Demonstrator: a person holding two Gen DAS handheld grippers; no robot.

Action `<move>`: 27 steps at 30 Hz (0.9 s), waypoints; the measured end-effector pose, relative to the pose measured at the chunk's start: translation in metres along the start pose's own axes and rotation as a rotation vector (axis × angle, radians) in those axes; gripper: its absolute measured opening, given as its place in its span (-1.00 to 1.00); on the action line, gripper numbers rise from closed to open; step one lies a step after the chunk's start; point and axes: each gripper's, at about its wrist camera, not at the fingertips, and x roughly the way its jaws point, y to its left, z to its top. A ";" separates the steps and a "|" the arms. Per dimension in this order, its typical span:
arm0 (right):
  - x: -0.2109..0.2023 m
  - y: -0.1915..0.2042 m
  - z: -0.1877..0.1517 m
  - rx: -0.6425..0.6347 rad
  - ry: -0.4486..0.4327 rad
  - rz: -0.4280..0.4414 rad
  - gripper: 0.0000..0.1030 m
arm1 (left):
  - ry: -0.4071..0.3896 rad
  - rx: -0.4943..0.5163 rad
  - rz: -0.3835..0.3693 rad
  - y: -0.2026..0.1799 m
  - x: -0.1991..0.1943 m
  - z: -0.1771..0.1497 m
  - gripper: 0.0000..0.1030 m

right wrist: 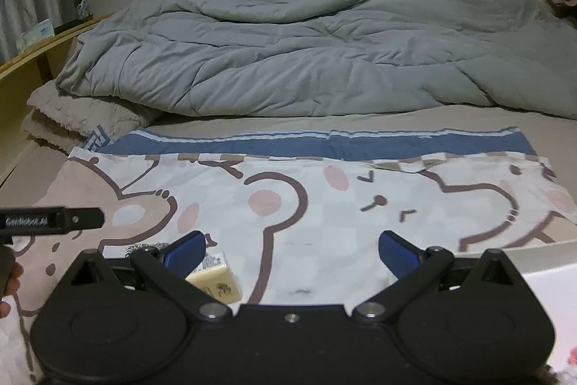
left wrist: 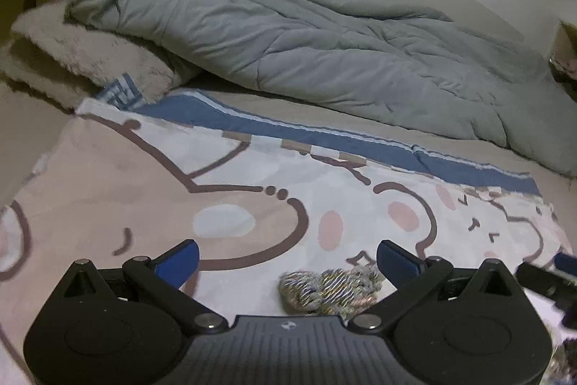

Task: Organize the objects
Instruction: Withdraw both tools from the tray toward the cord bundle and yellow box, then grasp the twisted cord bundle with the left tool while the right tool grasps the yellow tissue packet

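Both grippers, the left gripper (left wrist: 287, 260) and right gripper (right wrist: 291, 251), were wide open and empty, so picking up looked next: the rope ball (left wrist: 330, 291) lay low in the middle, between the left one's fingers, on the bear cloth (left wrist: 108, 175).

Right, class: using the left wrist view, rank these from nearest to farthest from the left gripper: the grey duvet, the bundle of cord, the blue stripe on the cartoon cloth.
1. Bundle of cord: low between the open fingers of the left gripper, towards its right finger.
2. Blue stripe: along the far edge of the cartoon cloth.
3. Grey duvet: heaped behind it, against the wall.
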 end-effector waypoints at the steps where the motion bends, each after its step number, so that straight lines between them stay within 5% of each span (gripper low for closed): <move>1: 0.007 0.003 0.000 -0.007 -0.008 0.003 1.00 | 0.008 -0.019 -0.010 -0.001 0.006 0.001 1.00; 9: 0.050 0.037 -0.005 -0.131 -0.016 0.037 1.00 | 0.115 -0.187 -0.069 -0.007 0.043 -0.012 1.00; 17: 0.087 0.044 -0.024 -0.156 0.047 0.044 1.00 | 0.127 -0.199 -0.070 -0.006 0.052 -0.014 1.00; 27: 0.062 0.020 -0.048 -0.158 0.152 0.174 1.00 | 0.188 -0.100 -0.061 -0.033 0.067 -0.024 1.00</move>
